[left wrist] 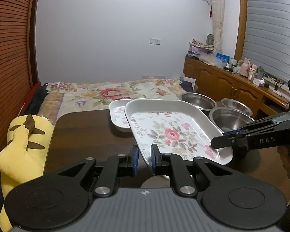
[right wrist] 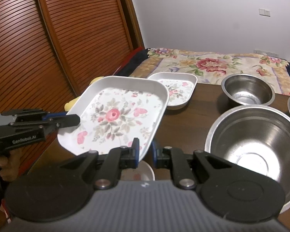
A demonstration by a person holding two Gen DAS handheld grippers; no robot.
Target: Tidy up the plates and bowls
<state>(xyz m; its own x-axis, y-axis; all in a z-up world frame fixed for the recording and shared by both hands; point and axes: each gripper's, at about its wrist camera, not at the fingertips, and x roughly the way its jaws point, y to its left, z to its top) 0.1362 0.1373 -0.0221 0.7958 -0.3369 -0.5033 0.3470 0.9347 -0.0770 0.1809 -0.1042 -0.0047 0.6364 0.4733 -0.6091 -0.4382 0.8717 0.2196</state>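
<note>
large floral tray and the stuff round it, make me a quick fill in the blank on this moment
1. The large floral tray is gripped at its rim by ____ grippers, the left gripper and the right gripper.
2. The small floral tray rests on the ____.
3. The three bowls, among them the nearest bowl, are made of ____.
4. The pattern in the middle of the large tray is a pink ____.

Missing words: two; table; metal; rose

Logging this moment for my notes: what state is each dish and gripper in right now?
Large floral tray: lifted, tilted, held by both grippers.
Small floral tray: flat on table.
Three steel bowls: upright, separate, empty.
Left gripper: shut on tray rim.
Right gripper: shut on tray rim.
</note>
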